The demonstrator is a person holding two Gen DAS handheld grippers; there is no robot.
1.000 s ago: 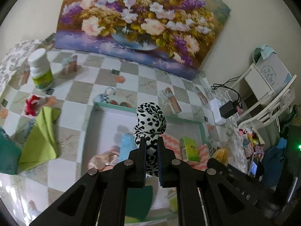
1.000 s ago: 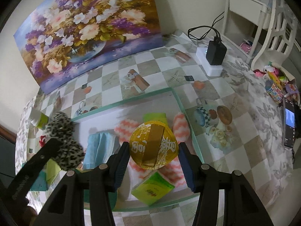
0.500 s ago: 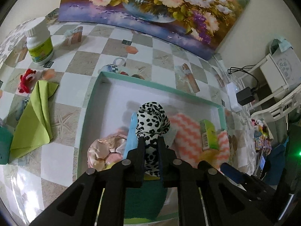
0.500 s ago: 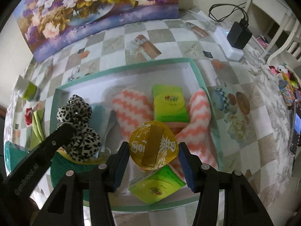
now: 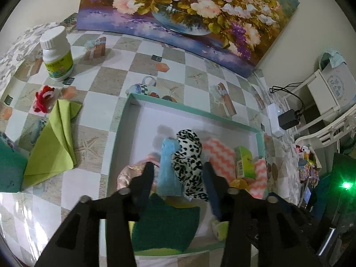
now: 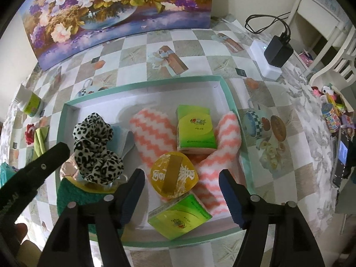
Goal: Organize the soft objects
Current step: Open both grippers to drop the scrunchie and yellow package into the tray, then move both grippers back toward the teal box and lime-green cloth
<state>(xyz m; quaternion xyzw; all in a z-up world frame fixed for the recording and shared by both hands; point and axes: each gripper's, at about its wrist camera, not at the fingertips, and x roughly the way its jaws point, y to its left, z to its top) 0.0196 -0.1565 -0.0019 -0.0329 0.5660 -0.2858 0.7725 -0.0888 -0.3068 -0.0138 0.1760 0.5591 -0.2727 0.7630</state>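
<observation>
Two grippers over the tray (image 6: pixel 227 89), jaws just been opening: left gripper (image 5: pixel 178 173) spread around leopard scrunchie (image 5: pixel 189 155), pads clear; right gripper (image 6: pixel 181 178) spread around yellow pouch (image 6: pixel 173 175) near front edge.

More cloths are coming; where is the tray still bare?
The teal-rimmed tray has a bare white strip along its far wall, behind the pink zigzag cloths and green tissue pack. Its near half is crowded, round the leopard-print scrunchie.
</observation>
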